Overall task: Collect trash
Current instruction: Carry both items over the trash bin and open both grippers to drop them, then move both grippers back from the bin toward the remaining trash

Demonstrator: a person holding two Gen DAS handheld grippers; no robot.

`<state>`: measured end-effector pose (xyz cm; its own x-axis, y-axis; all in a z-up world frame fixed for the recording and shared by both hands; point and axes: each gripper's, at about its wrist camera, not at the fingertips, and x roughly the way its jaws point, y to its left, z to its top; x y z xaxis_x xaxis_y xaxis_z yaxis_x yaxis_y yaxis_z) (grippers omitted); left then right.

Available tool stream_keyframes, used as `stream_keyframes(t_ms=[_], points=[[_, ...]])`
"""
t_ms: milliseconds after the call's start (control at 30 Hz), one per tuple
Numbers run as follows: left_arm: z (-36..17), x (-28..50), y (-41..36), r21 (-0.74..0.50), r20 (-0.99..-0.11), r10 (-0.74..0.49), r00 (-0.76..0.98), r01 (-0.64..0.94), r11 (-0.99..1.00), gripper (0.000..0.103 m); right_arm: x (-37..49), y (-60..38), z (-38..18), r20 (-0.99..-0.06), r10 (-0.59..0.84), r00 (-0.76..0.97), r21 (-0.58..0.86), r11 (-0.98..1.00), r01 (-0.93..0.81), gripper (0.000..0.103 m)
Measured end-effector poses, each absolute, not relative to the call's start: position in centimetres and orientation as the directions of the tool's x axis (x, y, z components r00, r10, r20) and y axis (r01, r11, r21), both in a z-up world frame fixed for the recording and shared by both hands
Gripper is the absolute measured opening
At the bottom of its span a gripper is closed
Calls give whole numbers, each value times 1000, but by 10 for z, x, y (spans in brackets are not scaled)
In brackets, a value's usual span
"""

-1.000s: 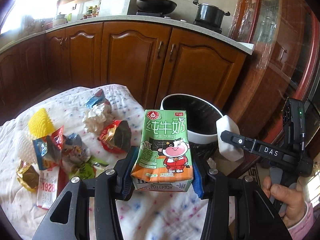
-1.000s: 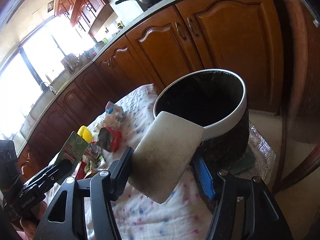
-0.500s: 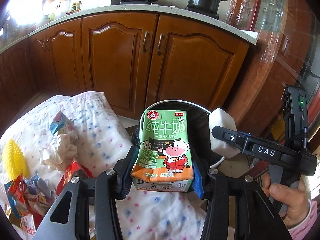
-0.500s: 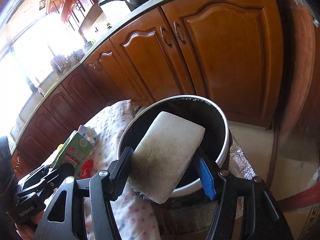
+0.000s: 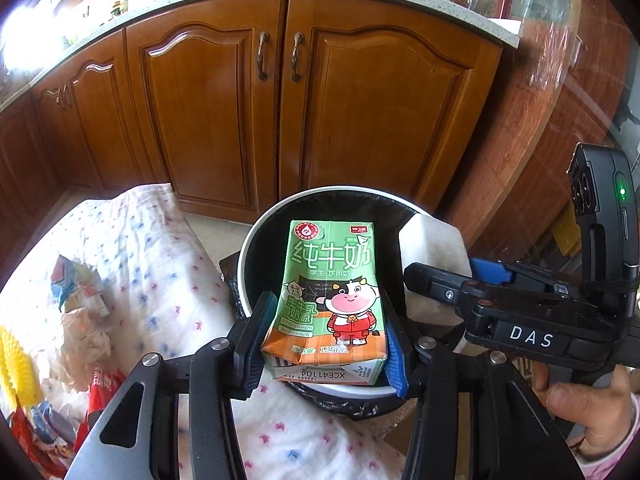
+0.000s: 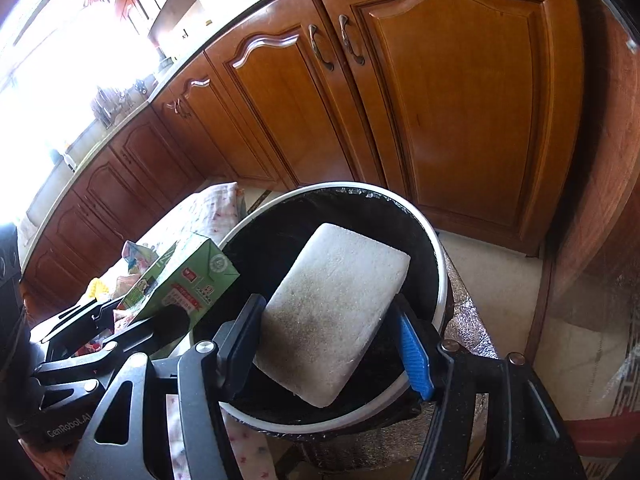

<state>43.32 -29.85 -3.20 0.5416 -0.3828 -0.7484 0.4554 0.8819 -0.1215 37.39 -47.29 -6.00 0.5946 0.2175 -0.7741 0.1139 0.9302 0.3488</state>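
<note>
- Both grippers moved off the cloth (image 5: 168,280), now over bin (image 6: 438,264).
- L gripper (image 5: 326,344) clamped on milk carton (image 5: 332,292), above bin mouth.
- R gripper (image 6: 332,344) clamped on foam block (image 6: 336,312), same spot.
- Next, IMO: release both. More trash (image 5: 84,320) left on cloth.

— What's that low surface covered with?
— A white cloth with small coloured dots (image 5: 160,280). Crumpled wrappers (image 5: 80,312) lie on it at the left end, with a yellow foam net (image 5: 12,364) beside them.
</note>
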Motion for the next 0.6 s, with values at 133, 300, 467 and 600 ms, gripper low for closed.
stream_keyframes(t_ms=[133, 300, 467, 600], points=[[-39, 443, -305, -129, -763, -381, 522, 455, 881, 47, 378, -478, -64, -779, 222, 586, 353, 928, 118, 69], [-41, 445, -306, -133, -761, -379, 527, 444, 886, 54, 377, -486, -66, -770, 238, 593, 385, 913, 135, 73], [-39, 430, -289, -161, -745, -393, 539, 426, 890, 56, 372, -489, -66, -752, 253, 609, 412, 901, 136, 78], [-36, 414, -270, -183, -731, -397, 555, 401, 898, 56, 369, -485, -62, -745, 251, 618, 417, 898, 138, 80]])
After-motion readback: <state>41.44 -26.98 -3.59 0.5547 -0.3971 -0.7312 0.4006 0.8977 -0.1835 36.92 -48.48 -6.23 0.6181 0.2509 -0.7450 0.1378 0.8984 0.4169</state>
